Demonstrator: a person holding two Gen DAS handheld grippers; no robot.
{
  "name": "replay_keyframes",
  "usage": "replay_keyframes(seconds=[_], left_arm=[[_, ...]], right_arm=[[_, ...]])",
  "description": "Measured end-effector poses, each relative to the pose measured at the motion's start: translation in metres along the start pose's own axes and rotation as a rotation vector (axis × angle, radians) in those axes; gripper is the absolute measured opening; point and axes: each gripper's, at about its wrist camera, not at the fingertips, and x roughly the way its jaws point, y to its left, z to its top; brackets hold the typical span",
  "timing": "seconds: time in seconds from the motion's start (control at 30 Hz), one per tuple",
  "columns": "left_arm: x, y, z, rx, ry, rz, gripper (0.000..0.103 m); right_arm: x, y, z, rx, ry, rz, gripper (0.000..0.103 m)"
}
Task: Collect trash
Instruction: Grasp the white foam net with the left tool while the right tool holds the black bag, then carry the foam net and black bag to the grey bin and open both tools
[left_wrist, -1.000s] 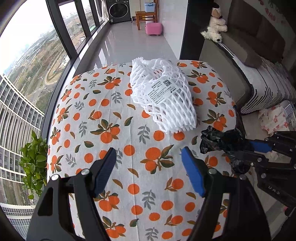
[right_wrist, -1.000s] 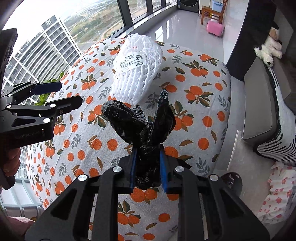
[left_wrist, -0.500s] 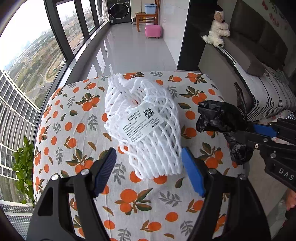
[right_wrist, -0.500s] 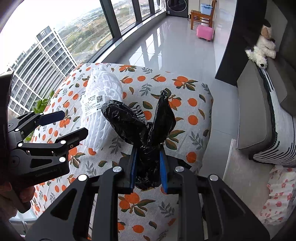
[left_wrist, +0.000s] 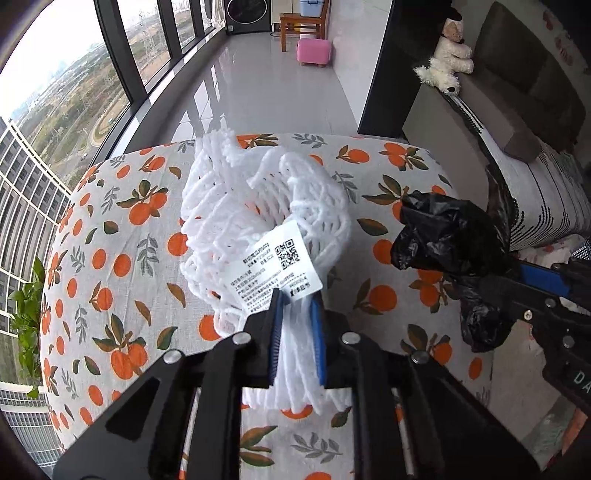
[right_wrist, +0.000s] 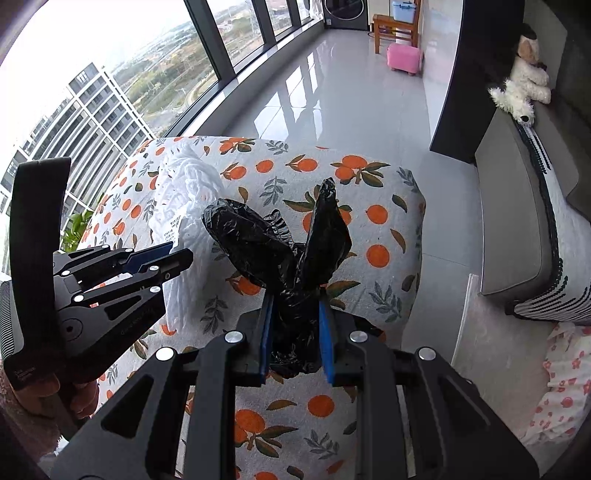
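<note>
Half a second ago spread wide, the left gripper (left_wrist: 297, 325) now pinches the near end of the white foam fruit net (left_wrist: 258, 221), whose clamped end is hidden between the blue pads (label (left_wrist: 275, 271) print too small to read). Its long axis runs away from the camera across the orange-patterned tablecloth (left_wrist: 110, 258). The right gripper (right_wrist: 295, 332) clenches a crumpled black plastic bag (right_wrist: 273, 251). Beyond: glossy tiled floor (left_wrist: 266, 88), pink stool (left_wrist: 314, 51), grey sofa (right_wrist: 517, 229).

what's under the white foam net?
The orange-print tablecloth lies under the white foam net, whose near end the left gripper pinches. Anything directly beneath is hidden.
</note>
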Motion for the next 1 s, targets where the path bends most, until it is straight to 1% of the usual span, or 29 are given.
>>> replay_keyframes(seconds=[0.03, 0.23, 0.43, 0.67, 0.77, 0.9, 1.0], left_arm=[[-0.004, -0.001, -0.002, 0.009, -0.008, 0.009, 0.014], [-0.039, -0.001, -0.017, 0.039, -0.045, 0.011, 0.013], [-0.083, -0.005, -0.040, 0.084, -0.078, -0.002, 0.013], [-0.134, -0.015, -0.084, 0.132, -0.115, 0.006, 0.013], [-0.151, -0.024, -0.101, 0.150, -0.122, -0.006, 0.013], [-0.166, -0.043, -0.120, 0.172, -0.121, -0.025, 0.013], [-0.173, -0.063, -0.130, 0.189, -0.120, -0.031, 0.013]], right_arm=[[-0.001, 0.001, -0.001, 0.002, 0.001, 0.002, 0.020], [-0.014, 0.014, -0.008, 0.005, -0.006, 0.004, 0.020], [-0.039, 0.033, -0.026, 0.014, -0.026, -0.009, 0.020], [-0.075, 0.048, -0.067, 0.065, -0.053, -0.031, 0.020], [-0.090, 0.049, -0.088, 0.099, -0.065, -0.042, 0.020], [-0.107, 0.041, -0.115, 0.150, -0.073, -0.049, 0.020], [-0.116, 0.028, -0.133, 0.174, -0.073, -0.059, 0.020]])
